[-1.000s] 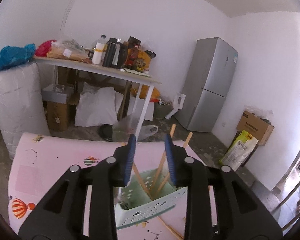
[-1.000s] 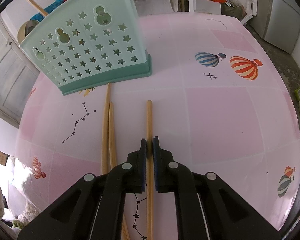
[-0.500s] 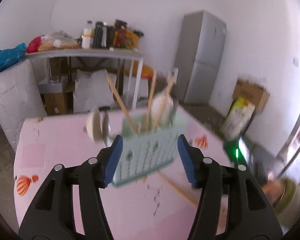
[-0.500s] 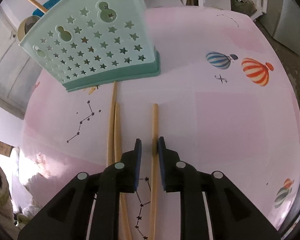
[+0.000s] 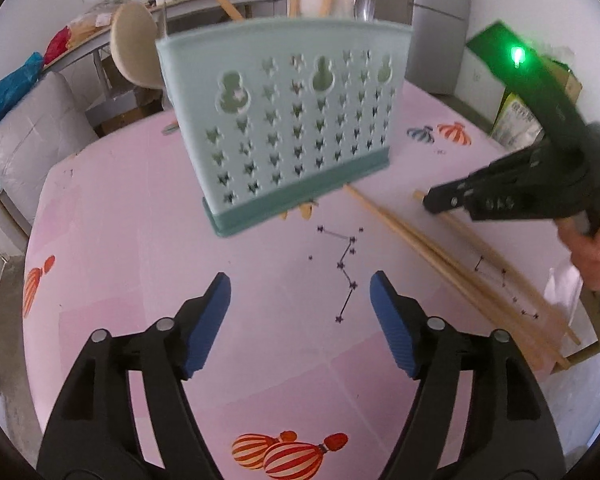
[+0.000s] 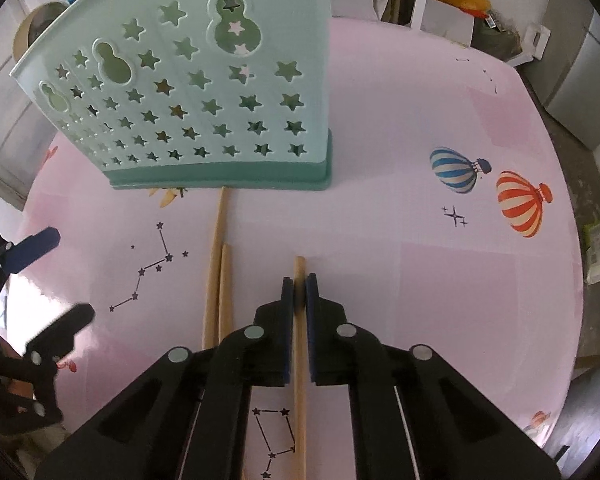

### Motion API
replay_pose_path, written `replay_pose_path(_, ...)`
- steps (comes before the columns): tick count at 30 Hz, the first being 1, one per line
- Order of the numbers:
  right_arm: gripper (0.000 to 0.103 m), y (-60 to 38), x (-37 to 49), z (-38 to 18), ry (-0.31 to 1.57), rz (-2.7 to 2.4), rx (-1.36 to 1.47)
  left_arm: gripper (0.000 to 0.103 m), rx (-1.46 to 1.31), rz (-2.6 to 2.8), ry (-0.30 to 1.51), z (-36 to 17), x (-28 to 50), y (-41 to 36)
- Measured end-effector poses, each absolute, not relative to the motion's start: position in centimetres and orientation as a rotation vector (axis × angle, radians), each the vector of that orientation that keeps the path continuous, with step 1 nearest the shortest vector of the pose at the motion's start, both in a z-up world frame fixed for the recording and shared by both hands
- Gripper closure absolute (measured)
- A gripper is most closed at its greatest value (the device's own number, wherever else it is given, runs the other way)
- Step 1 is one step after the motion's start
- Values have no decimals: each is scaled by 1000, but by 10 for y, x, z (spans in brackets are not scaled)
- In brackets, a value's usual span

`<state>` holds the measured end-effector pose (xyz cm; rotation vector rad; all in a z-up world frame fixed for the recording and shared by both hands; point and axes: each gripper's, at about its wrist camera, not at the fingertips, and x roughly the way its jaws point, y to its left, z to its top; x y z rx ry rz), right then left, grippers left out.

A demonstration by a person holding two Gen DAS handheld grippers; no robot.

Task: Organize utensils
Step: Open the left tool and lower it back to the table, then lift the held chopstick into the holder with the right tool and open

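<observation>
A mint-green utensil holder (image 5: 292, 120) with star cut-outs stands on the pink balloon-print tablecloth (image 5: 120, 240), with chopsticks and spoons sticking out of it. My left gripper (image 5: 298, 284) hovers low in front of it. Its jaws are opening and nothing is between them. My right gripper (image 6: 299, 284) is shut on a single wooden chopstick (image 6: 299, 420) near its far tip. That chopstick lies along the cloth (image 6: 420, 300) toward the holder (image 6: 188, 92). A pair of chopsticks (image 6: 216, 280) lies just left of it. The left gripper (image 6: 48, 280) shows at the left edge.
A hand (image 5: 592, 248) holds the right gripper (image 5: 432, 200) at the table's right edge, beside white paper (image 5: 564, 288). Behind the table are a grey fridge (image 5: 440, 20), a cluttered side table (image 5: 220, 0) and a white bundle (image 5: 32, 128).
The left gripper has sunk from above the holder to low over the table, and its jaws have spread. The right gripper's jaws loosened briefly, then closed again on the chopstick.
</observation>
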<state>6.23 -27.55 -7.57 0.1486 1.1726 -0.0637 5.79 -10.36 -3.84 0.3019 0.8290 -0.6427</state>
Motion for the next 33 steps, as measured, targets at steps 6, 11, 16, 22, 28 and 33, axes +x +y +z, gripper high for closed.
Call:
replay_pose_path(6, 97, -284, 48, -42, 1060, -97, 184, 26, 295, -628, 870, -54, 59, -105)
replay_pose_path(11, 97, -291, 15, 31, 818, -134, 212, 20, 295, -608, 879, -58, 57, -106)
replay_pose_path(16, 97, -291, -10, 109, 537, -147, 256, 19, 291, -581, 895, -65, 56, -100)
replay_pose_path(22, 97, -288, -19, 188, 238, -78, 298, 14, 287, -563, 902, -69, 59, -102)
replay_pose_path(28, 97, -274, 8, 221, 133, -9, 309, 10, 284, -548, 910, -70, 61, -104)
replay_pose_path(33, 97, -255, 45, 210, 173, -7, 261, 9, 284, -540, 913, -70, 62, -104)
